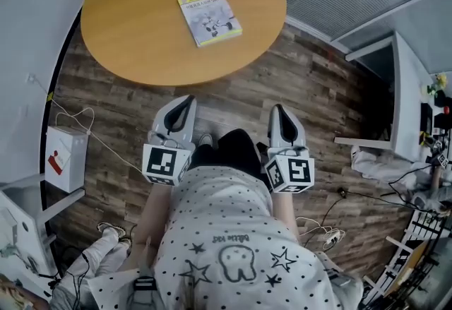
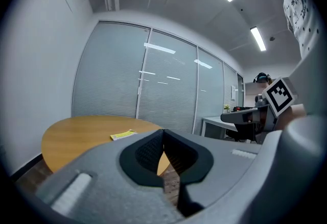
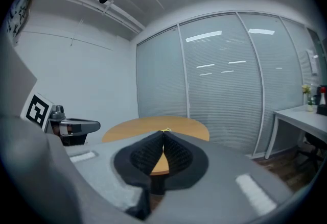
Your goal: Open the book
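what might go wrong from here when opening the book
1. The left gripper and right gripper hang short of the table with jaws shut, so they would likely have to open before they can catch the cover.
2. The book lies flat, closed and skewed; a jaw tip might push it across the smooth top instead of lifting the cover.

Ceiling strip lights light the room brightly and evenly, and their streaks glare off the far glass partition in both gripper views. Shadows are soft, and the round table has a mild sheen. The gripper views bend strongly and go black at the corners. The near grey bodies of the left gripper and right gripper are blurred
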### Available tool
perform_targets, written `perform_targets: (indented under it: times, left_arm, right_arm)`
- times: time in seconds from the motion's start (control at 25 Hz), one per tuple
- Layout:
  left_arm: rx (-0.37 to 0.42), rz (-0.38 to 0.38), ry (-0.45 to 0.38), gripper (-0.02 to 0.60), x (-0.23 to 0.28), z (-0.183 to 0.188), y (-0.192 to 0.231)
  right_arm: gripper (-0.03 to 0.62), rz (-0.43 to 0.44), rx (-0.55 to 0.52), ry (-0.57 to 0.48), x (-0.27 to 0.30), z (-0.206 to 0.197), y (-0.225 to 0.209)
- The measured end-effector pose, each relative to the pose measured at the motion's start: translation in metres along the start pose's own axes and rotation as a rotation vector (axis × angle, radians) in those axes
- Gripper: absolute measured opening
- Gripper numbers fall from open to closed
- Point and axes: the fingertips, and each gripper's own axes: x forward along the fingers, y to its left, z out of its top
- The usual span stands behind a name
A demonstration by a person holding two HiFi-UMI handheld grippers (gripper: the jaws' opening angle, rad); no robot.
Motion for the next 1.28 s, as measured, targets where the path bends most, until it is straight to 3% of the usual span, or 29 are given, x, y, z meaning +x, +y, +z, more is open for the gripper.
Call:
perform_targets:
  times: [0.64, 1.12, 1.28]
  left_arm:
    - [0.02, 0.042, 0.015, 0.011, 0.064, 0.005, 0.014]
    - [-0.021, 0.247, 0.017, 0.011, 0.154, 0.027, 0.055]
    - [-0.09, 0.346, -0.03, 0.011, 0.181, 0.035, 0.069]
  right_arm:
    - [0.005, 0.11, -0.006, 0.008, 0.073, 0.011, -0.028]
    - [0.005, 0.269, -0.066, 0.036, 0.197, 0.051, -0.094]
    - [0.005, 0.288, -0.074, 0.057, 0.233, 0.056, -0.119]
